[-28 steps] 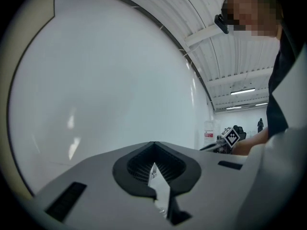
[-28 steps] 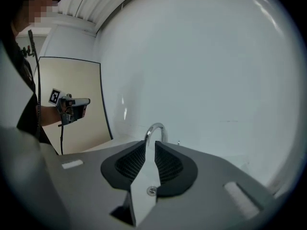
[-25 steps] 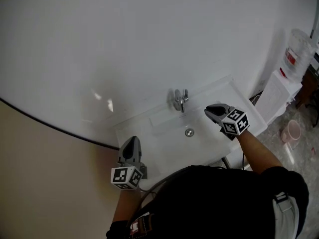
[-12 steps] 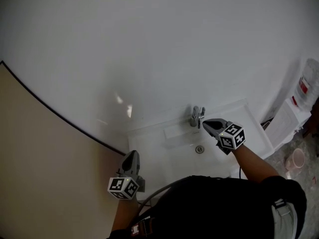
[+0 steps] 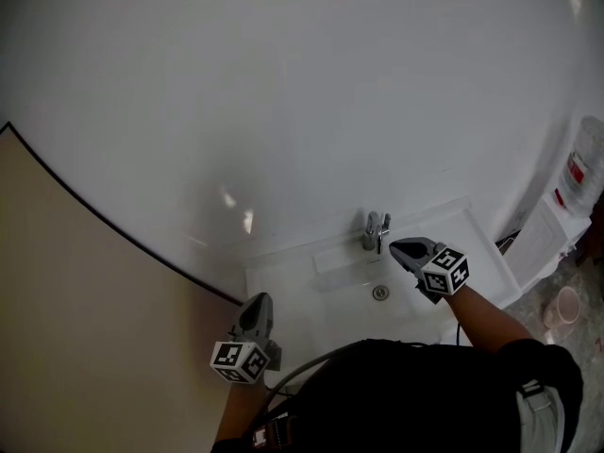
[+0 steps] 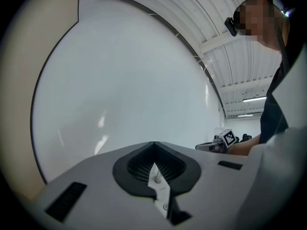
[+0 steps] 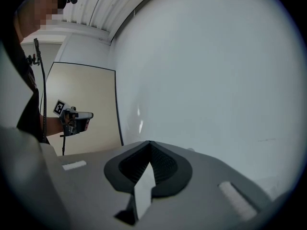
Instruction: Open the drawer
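Observation:
No drawer shows in any view. I stand at a white washbasin point(image 5: 302, 295) with a chrome tap point(image 5: 375, 228) against a white wall. My right gripper point(image 5: 400, 246) hangs over the basin just right of the tap, and its jaws meet with nothing between them point(image 7: 149, 143). Over the basin's left front corner my left gripper point(image 5: 258, 308) points at the wall, its jaws point(image 6: 154, 143) also together and empty. Each gripper appears small in the other's view: the right gripper point(image 6: 209, 147) and the left gripper point(image 7: 84, 115).
A beige panel point(image 5: 75, 300) with a dark edge covers the wall at the left. At the right stand a white water dispenser point(image 5: 545, 239) with its bottle point(image 5: 585, 159) and a pink bucket point(image 5: 566, 302) on the floor. A drain point(image 5: 380, 293) sits in the basin.
The right gripper has moved left, closer to the tap, and its jaws look narrower than a second ago. The head view has tilted, so the basin sits lower in it.

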{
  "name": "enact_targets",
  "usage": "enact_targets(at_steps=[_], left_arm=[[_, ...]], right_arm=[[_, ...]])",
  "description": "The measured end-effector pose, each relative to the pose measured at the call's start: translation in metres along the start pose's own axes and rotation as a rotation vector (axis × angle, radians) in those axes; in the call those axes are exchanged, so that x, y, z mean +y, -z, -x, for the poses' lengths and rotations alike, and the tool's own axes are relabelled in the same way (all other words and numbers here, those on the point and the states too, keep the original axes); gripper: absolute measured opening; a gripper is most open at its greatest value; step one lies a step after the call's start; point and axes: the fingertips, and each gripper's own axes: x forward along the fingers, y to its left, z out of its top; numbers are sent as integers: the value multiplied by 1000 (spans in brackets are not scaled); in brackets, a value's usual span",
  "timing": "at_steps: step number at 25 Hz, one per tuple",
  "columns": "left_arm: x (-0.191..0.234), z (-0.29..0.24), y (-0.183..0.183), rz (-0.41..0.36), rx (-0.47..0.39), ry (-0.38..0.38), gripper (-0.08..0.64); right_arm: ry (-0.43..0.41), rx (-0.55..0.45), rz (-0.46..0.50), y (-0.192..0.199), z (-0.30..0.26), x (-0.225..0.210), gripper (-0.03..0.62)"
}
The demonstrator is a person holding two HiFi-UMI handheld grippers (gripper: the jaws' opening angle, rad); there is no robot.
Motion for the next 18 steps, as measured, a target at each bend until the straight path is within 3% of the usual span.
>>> enact_targets(at_steps=[18], left_arm=[[-11, -12, 10, 2, 34, 38, 0]], right_arm=[[31, -6, 11, 5, 9, -8, -2]])
